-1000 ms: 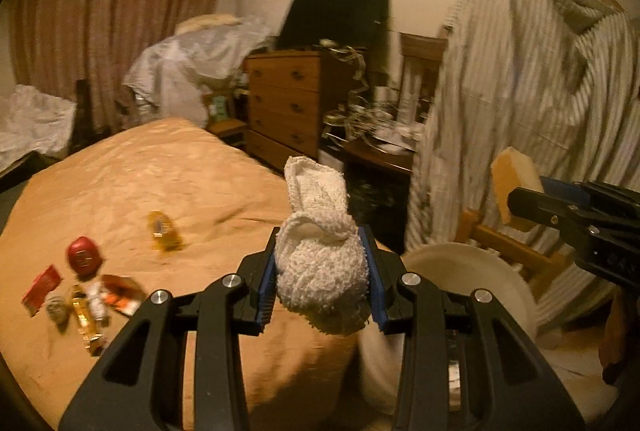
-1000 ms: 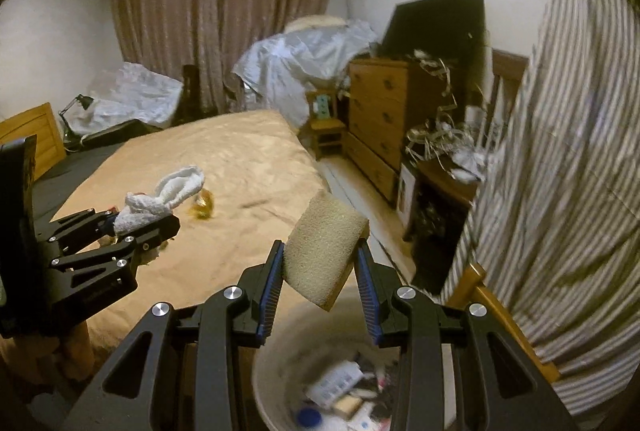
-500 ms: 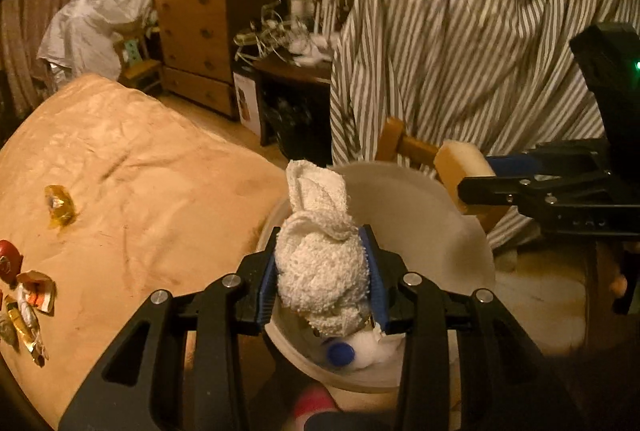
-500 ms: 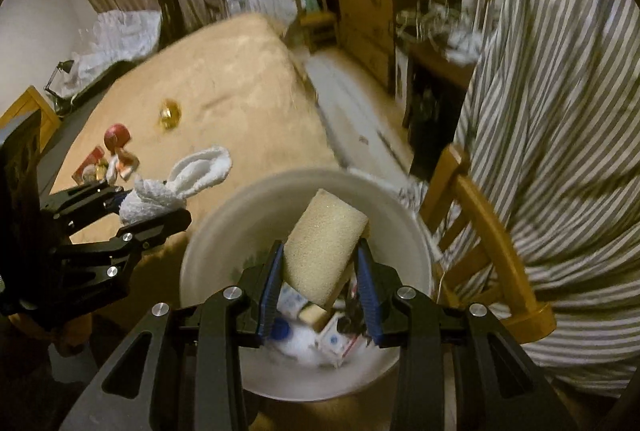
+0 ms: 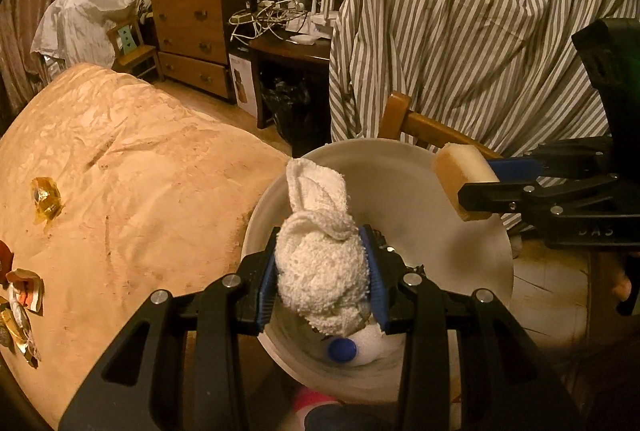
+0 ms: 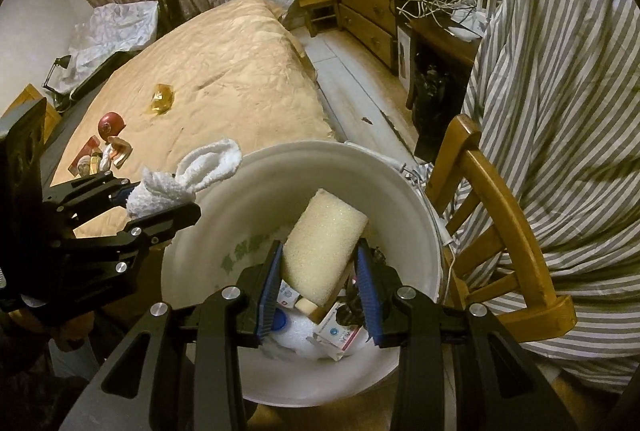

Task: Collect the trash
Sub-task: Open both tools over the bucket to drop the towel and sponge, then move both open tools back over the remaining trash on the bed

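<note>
My left gripper (image 5: pixel 322 281) is shut on a balled white sock (image 5: pixel 320 271) and hangs over the open white bin (image 5: pixel 400 183). The right gripper (image 6: pixel 318 285) is shut on a pale yellow sponge (image 6: pixel 324 247), also above the bin (image 6: pixel 400 191). In the left wrist view the sponge (image 5: pixel 460 171) shows at the bin's right rim; in the right wrist view the sock (image 6: pixel 176 183) shows at its left rim. The bin holds boxes, a white lump and a blue cap (image 5: pixel 342 349). Wrappers (image 6: pixel 104 155), a red ball (image 6: pixel 110 123) and a gold wrapper (image 6: pixel 162 99) lie on the bed.
The tan bed (image 5: pixel 120 191) lies left of the bin. A wooden chair (image 6: pixel 500 215) draped with a striped cloth (image 6: pixel 560 71) stands right of it. A dresser (image 5: pixel 188 23) and a cluttered dark desk (image 5: pixel 288 47) stand beyond, across a strip of floor.
Both grippers have swung from the bed side to above the bin, dropped and tilted downward, each still holding its item. In the last half second they barely moved.
</note>
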